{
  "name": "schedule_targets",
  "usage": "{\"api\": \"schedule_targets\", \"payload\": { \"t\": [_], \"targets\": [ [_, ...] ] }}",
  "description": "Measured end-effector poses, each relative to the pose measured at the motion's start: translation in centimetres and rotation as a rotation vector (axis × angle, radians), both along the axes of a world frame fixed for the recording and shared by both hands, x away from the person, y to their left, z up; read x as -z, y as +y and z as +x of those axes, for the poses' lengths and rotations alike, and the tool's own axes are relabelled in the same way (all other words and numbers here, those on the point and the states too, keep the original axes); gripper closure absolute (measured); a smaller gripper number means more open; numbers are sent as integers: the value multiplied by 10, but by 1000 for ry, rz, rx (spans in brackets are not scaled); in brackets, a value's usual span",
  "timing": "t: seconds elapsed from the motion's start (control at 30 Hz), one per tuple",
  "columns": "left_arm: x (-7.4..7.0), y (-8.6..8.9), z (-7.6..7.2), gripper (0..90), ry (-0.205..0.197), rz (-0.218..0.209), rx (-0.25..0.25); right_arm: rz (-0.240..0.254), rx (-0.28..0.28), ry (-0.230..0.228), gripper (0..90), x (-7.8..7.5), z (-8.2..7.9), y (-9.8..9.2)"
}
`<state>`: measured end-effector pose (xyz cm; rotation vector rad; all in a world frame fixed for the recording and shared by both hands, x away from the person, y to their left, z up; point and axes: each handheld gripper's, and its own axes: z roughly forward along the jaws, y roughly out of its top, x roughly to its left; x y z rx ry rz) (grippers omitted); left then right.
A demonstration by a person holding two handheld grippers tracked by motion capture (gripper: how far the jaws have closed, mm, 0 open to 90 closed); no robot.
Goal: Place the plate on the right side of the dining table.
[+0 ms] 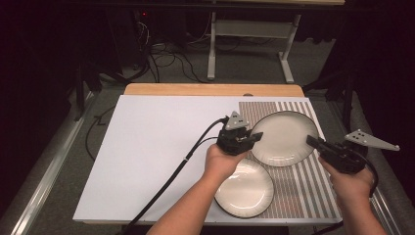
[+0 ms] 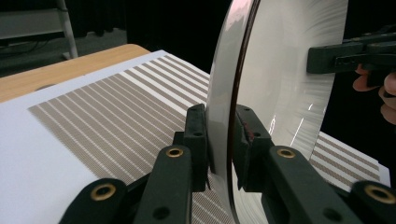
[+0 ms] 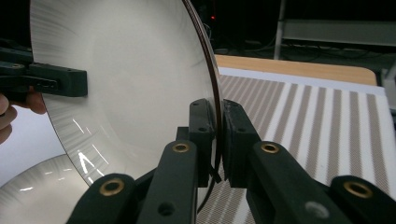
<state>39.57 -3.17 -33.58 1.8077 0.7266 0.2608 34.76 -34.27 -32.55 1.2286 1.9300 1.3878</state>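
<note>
Both pairs of black fingers are closed on the rim of one large plate (image 1: pixel 283 137), each from an opposite side. By the left gripper (image 1: pixel 243 138) the plate's left rim is pinched, and in the left gripper view its fingers (image 2: pixel 196 140) are seen pressed on either face of the rim, with the plate (image 2: pixel 280 70) standing edge-on between them. By the right gripper (image 1: pixel 319 145) the right rim is clamped; in the right gripper view its fingers (image 3: pixel 203 135) are closed on the dark edge of the plate (image 3: pixel 126 74), and the left gripper's jaw (image 3: pixel 56 81) is seen on the far rim. From the left gripper view, the right gripper (image 2: pixel 345 56) is likewise seen on the opposite rim.

Nearest the table's front edge, a smaller plate (image 1: pixel 244 190) is lying flat, partly on the white mat (image 1: pixel 156 152) and partly on the striped placemat (image 1: pixel 303 181), under the left hand (image 1: pixel 222 164). Its pale rim is caught at the lower left of the right gripper view (image 3: pixel 28 191). The right hand (image 1: pixel 350 183) is kept at the table's right edge.

Farther back, the large plate is held over the striped placemat toward the table's back right corner; whether it is touching the placemat cannot be told. Beyond the mat, the wooden table (image 1: pixel 195 89) is exposed along its back edge.
</note>
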Motion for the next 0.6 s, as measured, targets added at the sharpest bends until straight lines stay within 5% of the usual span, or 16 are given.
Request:
{"api": "schedule_targets", "payload": {
  "t": [0.33, 0.6],
  "targets": [
    [16, -33, 8, 756, 37, 41, -3, 3, 48, 30, 859, 16, 1, -28],
    [40, -50, 19, 743, 128, 70, -5, -2, 83, 76, 861, 37, 4, -39]
  ]
}}
